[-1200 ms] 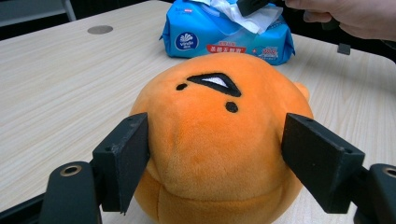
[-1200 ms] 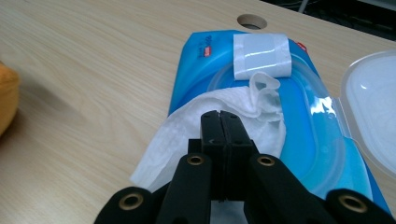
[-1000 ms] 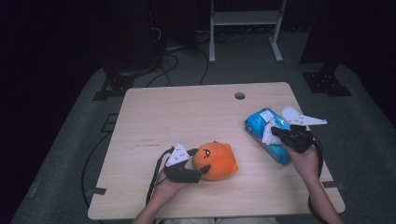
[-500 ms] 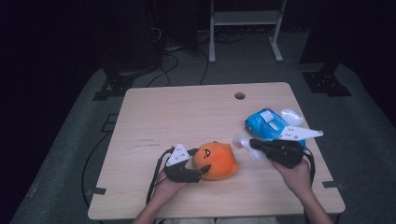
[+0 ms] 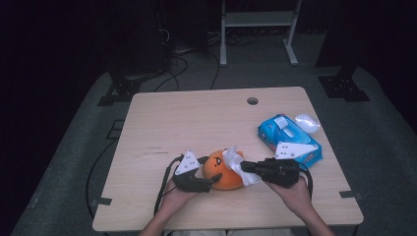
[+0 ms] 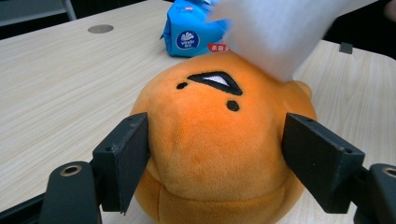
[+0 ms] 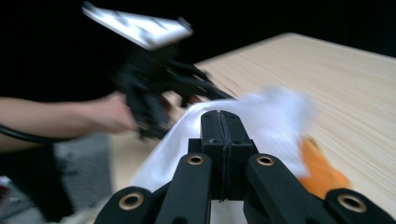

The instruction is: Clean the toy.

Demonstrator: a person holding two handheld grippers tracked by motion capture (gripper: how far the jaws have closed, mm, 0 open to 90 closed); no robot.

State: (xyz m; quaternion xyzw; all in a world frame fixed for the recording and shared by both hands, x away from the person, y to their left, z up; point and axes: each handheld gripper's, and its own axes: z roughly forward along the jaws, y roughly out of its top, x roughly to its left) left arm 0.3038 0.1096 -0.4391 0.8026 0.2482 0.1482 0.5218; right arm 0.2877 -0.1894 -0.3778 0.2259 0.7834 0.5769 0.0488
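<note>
Plush: a round orange plush toy with a stitched black face [image 5: 222,172] sits near the table's front edge, about midway along it, between the two hands.
Tissue: a thin white tissue sheet [image 5: 239,165] is draped on the plush's upper right side, touching it.
Left gripper: the left gripper [image 6: 217,158] has its black jaws set against the plush on either side, closed on it enough to steady it; the fabric dents little where the pads meet it.
Right gripper: the right gripper [image 7: 219,122] has its jaws pressed together on the tissue, which bunches out past them. That view is blurred, so how much sheet is caught is hard to say.
Pack: a blue soft plastic tissue pack [image 5: 290,140] lies toward the table's right edge, apart from the plush.
Table: a light wooden table [image 5: 187,123] carries everything.
Handling, plush: likely light and yielding, prone to roll; best held low across its widest girth.
Handling, tissue: probably limp, weak and easily torn; a pinch near one edge suits it, with gentle pressure on the fabric.
</note>
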